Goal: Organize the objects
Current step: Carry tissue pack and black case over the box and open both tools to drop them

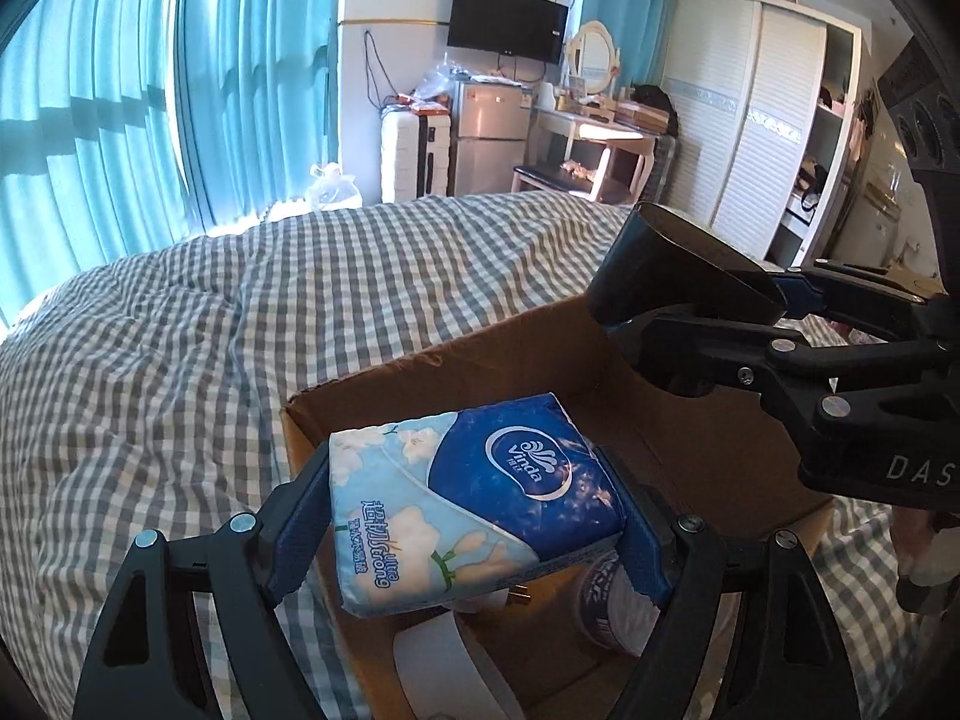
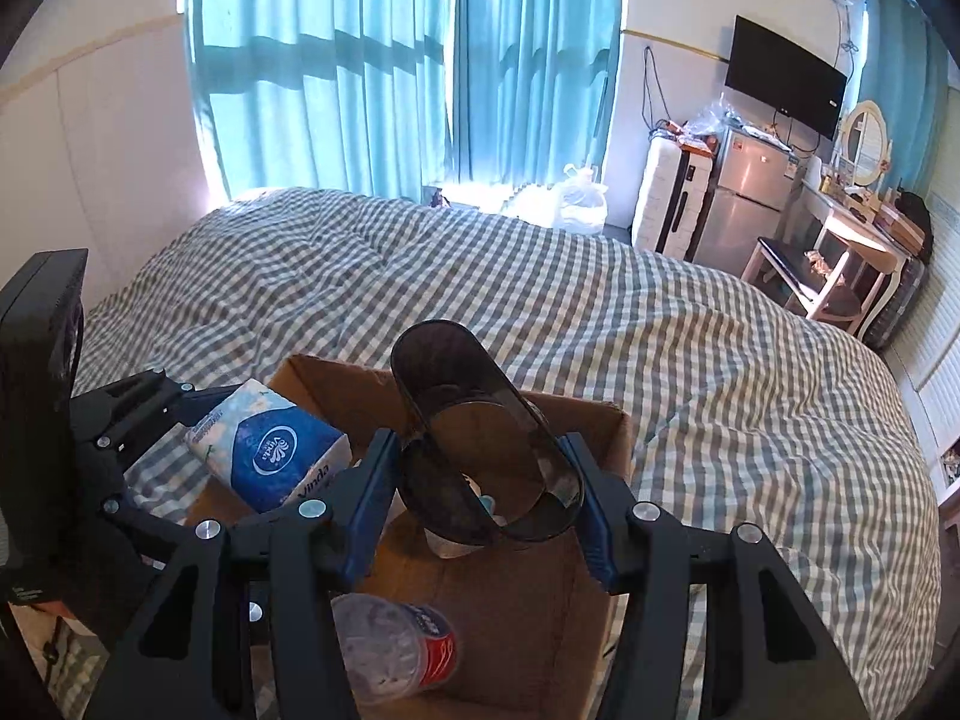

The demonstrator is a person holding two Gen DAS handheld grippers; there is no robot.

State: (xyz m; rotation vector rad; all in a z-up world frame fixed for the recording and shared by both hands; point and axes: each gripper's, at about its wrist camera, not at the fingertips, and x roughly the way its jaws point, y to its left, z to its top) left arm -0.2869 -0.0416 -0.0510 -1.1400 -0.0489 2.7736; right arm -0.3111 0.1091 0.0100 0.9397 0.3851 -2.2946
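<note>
Setting: a home bedroom. Indicators: a bed under a grey-and-white checked quilt [image 2: 660, 330], full-length turquoise curtains [image 2: 336, 60] over the window, a wall-mounted black flat-screen television [image 2: 783, 84], a small silver two-door refrigerator [image 2: 747, 192], a white dressing table with oval mirror [image 1: 594, 54], and a white louvred sliding-door wardrobe [image 1: 738, 114].

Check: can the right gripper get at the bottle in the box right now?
Probably not: the right gripper is shut on a dark cup. The bottle lies uncovered in the box, so nothing else blocks it.
</note>
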